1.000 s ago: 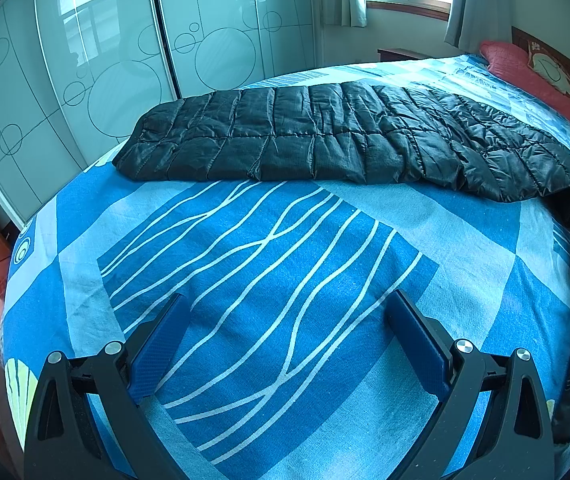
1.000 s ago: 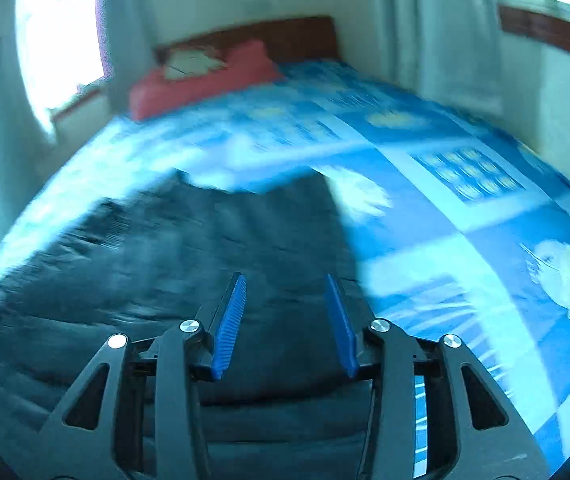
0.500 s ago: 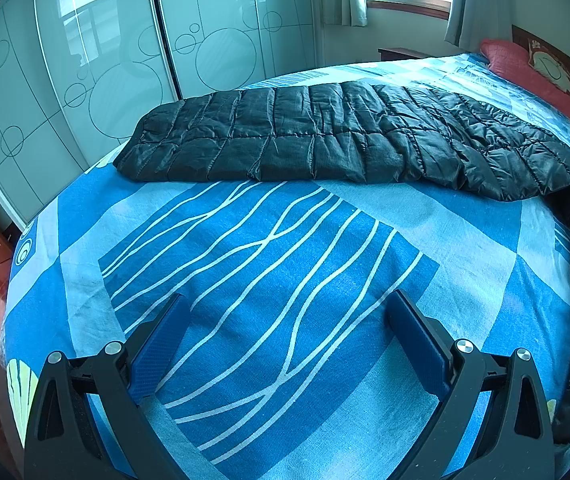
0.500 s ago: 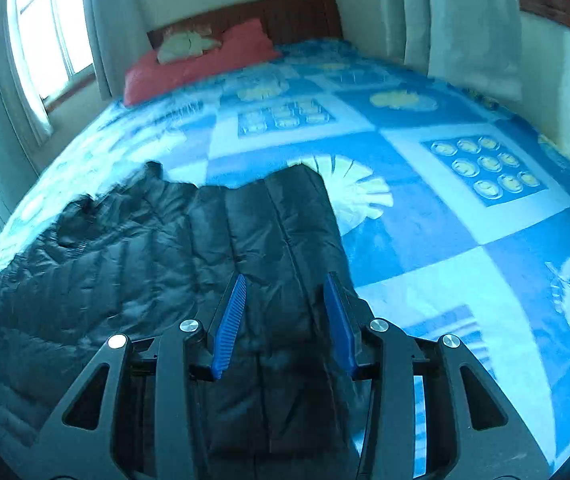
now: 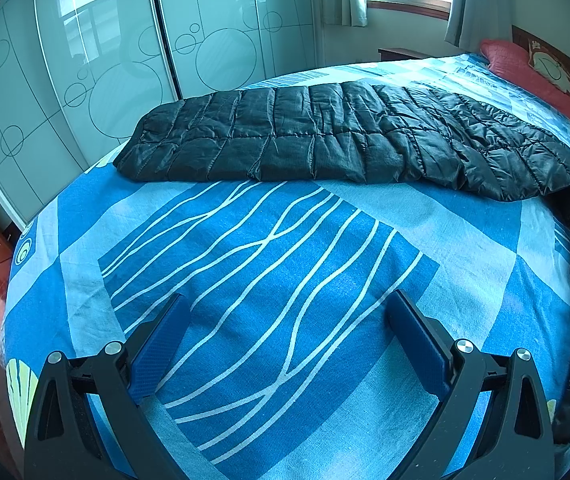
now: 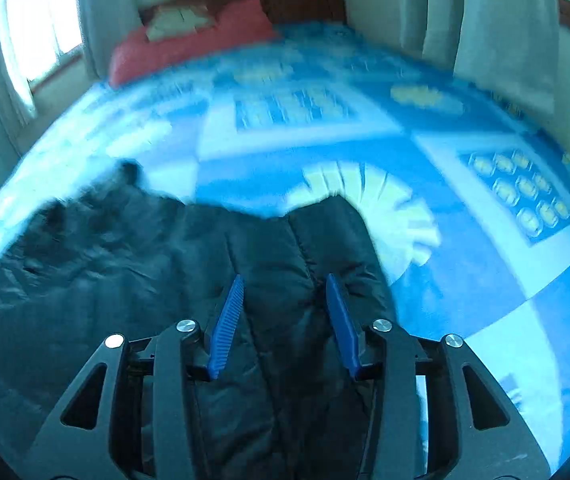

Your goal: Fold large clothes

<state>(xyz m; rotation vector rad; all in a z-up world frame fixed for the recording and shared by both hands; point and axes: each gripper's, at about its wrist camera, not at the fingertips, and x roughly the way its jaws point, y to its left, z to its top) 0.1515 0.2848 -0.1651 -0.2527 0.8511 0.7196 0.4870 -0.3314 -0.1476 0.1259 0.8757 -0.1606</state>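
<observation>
A black quilted down jacket lies spread on the blue patterned bed sheet. In the left wrist view one long part of it lies across the far side of the bed and another part runs down the right edge. My left gripper is wide open and empty above bare sheet, well short of the jacket. In the blurred right wrist view my right gripper is open, its blue pads on either side of a ridge of the jacket, not closed on it.
Red pillows lie at the wooden headboard. Glass wardrobe doors stand beyond the bed's far side. Curtains and windows line the walls. The bed's left edge drops to a wooden floor.
The left gripper has stayed still. The right gripper's view has swung and moved forward along the jacket, and is blurred now; its jaws stand at about the same width.
</observation>
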